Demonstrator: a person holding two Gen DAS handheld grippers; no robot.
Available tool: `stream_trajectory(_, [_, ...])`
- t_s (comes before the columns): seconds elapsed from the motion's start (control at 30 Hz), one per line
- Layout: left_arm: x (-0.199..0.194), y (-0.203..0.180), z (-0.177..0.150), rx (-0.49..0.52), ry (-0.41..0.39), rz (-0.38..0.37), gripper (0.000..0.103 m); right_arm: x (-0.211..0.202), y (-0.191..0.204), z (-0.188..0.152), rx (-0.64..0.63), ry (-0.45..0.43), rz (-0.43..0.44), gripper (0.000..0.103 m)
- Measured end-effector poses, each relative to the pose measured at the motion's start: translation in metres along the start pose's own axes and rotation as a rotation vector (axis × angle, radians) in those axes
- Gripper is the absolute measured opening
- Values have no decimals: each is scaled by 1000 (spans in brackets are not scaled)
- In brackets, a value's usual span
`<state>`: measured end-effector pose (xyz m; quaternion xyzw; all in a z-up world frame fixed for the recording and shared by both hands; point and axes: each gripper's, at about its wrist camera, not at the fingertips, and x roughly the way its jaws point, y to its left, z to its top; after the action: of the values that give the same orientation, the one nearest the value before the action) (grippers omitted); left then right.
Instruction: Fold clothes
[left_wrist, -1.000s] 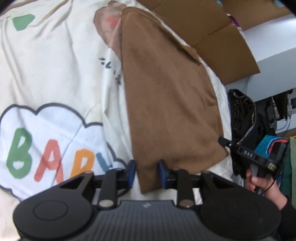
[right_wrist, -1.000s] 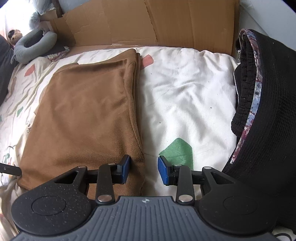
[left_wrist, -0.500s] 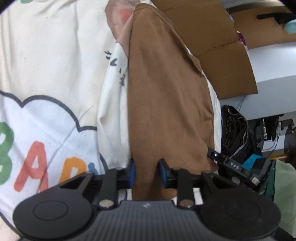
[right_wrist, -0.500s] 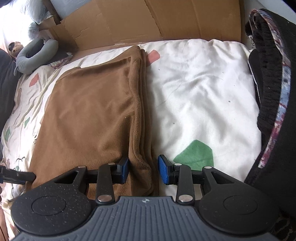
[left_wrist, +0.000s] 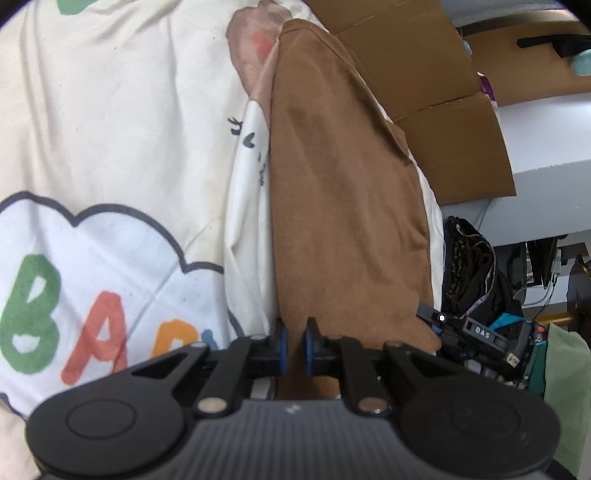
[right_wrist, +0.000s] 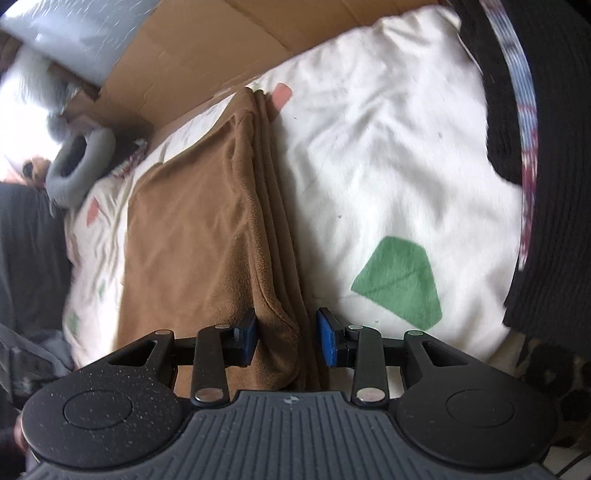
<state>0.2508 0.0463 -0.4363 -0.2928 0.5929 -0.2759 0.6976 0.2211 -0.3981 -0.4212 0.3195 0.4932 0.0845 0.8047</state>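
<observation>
Left hand-held gripper (left_wrist: 293, 345): jaws closing on the near edge of the brown garment (left_wrist: 343, 206); gap far narrower than a second ago, cloth now pinched between the blue pads (left_wrist: 282, 345).
Right hand-held gripper (right_wrist: 286, 341): jaws at medium width, unchanged over the last second; stacked folded edge of the brown garment (right_wrist: 221, 229) now between the pads (right_wrist: 327, 341), where a second ago only the left pad sat over cloth. Right pad clear of the fabric; left pad at or near it, no squeeze visible.
Change in view: right wrist view rolled and lowered toward the bed; garment edge drawn further into the jaw gap.
Meaning for task: near edge secured on the left corner, right corner lined up but not yet gripped. Judged stage: start of a further fold, both near corners to be lifted together once the right side closes.
Garment position: flat on the printed bed cover (left_wrist: 110, 147), lengthwise from the near edge of the bed toward the far edge by the cardboard (left_wrist: 436, 110); already folded into several layers along its right side.
Other cloth: black knit pile (right_wrist: 554, 184) along the right edge of the bed, apart from the brown garment.
Containers: none identifiable; cardboard at the far edge reads as flattened sheets, contents not applicable.
</observation>
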Motion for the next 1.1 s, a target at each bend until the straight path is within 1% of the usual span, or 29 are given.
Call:
stream_trajectory(0.17, [8,4,2,-21,15,-8,15,9,-6,3,70,11,43,41])
stream_trajectory(0.27, [10,8,1,-47,11,-30,17,11,-12,6,128,27,68,41])
stream_trajectory(0.3, [9,9,0,-53,11,-38,19,12,-12,6,131,31,71,41])
stream_trajectory(0.4, [9,11,0,-54,18,-54,20,12,-10,7,124,39,70,40])
stream_trajectory(0.43, [8,11,0,-52,20,-56,15,12,-9,7,121,41,69,32])
stream_trajectory(0.47, [8,10,1,-48,21,-56,12,12,-9,8,117,44,67,27])
stream_trajectory(0.53, [6,7,2,-40,22,-55,10,11,-8,9,105,54,60,18])
stream_trajectory(0.57, [5,6,2,-36,23,-55,10,10,-7,10,98,55,64,16])
stream_trajectory(0.83, [-14,-3,2,-56,11,-75,9,-7,6,11,73,40,60,14])
stream_trajectory(1.1, [-29,-11,4,-78,16,-61,9,-22,19,5,74,60,79,14])
